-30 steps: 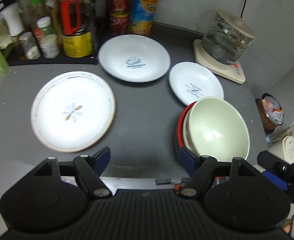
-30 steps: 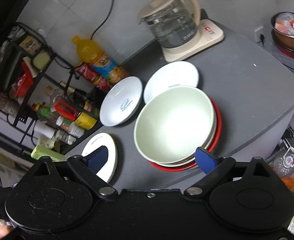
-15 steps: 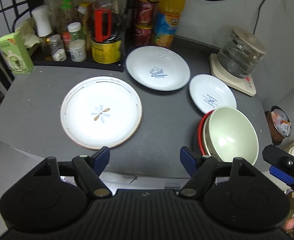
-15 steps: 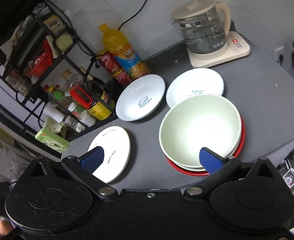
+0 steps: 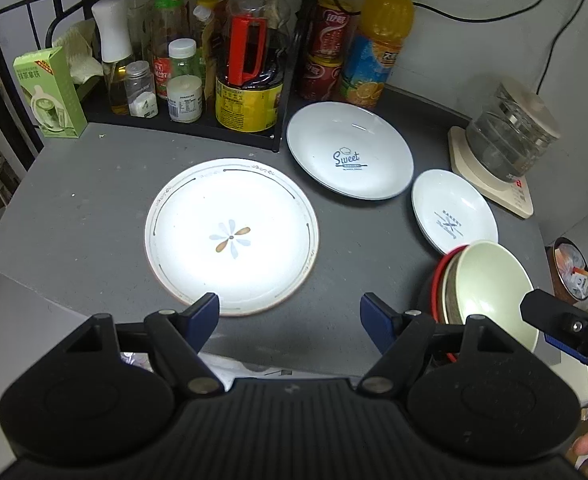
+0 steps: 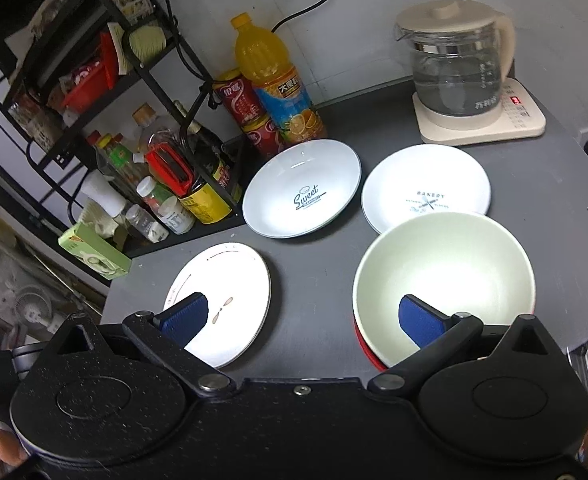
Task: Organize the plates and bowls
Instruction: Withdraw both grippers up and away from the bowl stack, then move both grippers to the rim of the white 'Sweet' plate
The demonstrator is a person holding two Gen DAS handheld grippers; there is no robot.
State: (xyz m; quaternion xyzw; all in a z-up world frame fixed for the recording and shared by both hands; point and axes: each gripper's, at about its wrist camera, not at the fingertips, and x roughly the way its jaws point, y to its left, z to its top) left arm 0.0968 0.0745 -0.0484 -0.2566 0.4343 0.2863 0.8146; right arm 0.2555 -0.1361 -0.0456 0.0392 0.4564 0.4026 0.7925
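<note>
A flat white plate with a flower (image 5: 232,236) (image 6: 230,300) lies near the grey table's front edge. Behind it sits a pale dish marked "Sweet" (image 5: 349,156) (image 6: 301,188), and to its right a smaller dish marked "Bakery" (image 5: 453,216) (image 6: 425,188). A pale green bowl (image 5: 489,284) (image 6: 445,284) is nested in a stack over a red one at the front right. My left gripper (image 5: 290,314) hangs open above the front edge, holding nothing. My right gripper (image 6: 301,314) is wide open and empty, above and in front of the flower plate and the bowl stack.
A black rack (image 6: 94,92) with bottles and jars fills the back left. Cans and an orange drink bottle (image 5: 373,48) stand behind the dishes. A glass kettle on a cream base (image 6: 465,76) sits back right. A green carton (image 5: 50,92) stands at the left.
Both grippers have pulled back and up from the table, so more of it shows. The right gripper rolled and its jaws widened a little. No dish has moved.
</note>
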